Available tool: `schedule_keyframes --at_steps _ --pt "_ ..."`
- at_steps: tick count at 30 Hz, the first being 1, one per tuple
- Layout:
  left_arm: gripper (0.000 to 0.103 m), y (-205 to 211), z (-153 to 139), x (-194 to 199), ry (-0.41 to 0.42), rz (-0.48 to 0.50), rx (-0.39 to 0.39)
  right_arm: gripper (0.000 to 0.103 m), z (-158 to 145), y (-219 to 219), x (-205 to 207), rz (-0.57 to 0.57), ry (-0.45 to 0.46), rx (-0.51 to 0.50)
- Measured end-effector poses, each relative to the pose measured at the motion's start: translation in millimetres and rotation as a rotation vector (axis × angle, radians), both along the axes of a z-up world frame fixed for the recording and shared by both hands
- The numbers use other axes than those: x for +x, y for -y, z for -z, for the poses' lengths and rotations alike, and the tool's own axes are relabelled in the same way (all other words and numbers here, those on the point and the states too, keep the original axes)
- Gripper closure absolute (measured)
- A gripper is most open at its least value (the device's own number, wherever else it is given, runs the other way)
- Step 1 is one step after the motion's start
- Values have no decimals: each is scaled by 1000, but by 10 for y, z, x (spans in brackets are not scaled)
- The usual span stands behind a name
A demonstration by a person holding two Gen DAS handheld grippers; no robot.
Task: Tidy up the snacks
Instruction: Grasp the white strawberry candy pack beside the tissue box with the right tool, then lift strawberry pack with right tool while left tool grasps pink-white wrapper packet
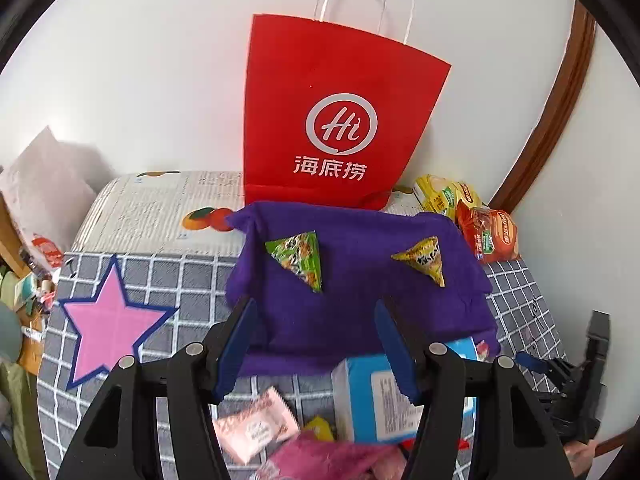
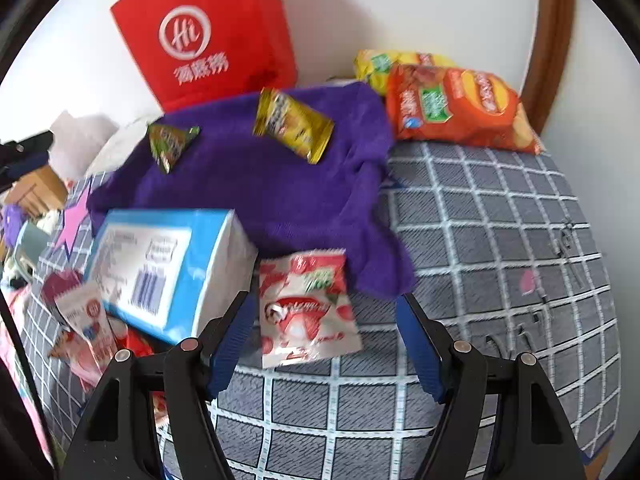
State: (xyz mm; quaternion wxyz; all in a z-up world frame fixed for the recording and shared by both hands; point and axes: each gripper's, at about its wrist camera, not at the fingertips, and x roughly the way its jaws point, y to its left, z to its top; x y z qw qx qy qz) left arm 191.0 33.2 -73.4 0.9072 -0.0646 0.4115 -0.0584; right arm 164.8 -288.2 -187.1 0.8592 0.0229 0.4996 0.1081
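A purple cloth [image 1: 344, 292] [image 2: 264, 184] lies on the checked table, with a green triangular snack packet [image 1: 299, 258] [image 2: 170, 145] and a yellow snack packet [image 1: 424, 260] [image 2: 294, 125] on it. A blue and white box [image 1: 380, 396] [image 2: 160, 268] lies at the cloth's near edge. A red and white strawberry packet [image 2: 306, 308] lies between the fingers of my right gripper [image 2: 324, 340], which is open and empty. My left gripper [image 1: 316, 344] is open and empty above the box and the cloth's near edge.
A red paper bag [image 1: 340, 120] [image 2: 208, 36] stands against the wall behind the cloth. Orange [image 1: 490, 238] [image 2: 456, 108] and yellow chip bags [image 1: 444, 196] [image 2: 384, 64] lie at the back right. A pink packet [image 1: 256, 424] and several small snacks lie near the front. A pink star [image 1: 112, 324] marks the left.
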Motion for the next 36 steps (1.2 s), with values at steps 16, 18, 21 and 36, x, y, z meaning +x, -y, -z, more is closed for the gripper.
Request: schedule_keyframes --at_steps 16,18,21,36 --pt "44 -348 337 -281 -82 -62 9 44 342 -270 34 -129 48 -114" --pt "44 -367 360 -301 -86 -60 7 46 315 -223 -33 -120 49 -127" --pt "44 -374 386 -345 -85 -53 0 46 230 -129 -160 -100 39 -126" --pt "44 -489 563 -508 -127 -68 -22 43 362 -57 -619 11 93 -96"
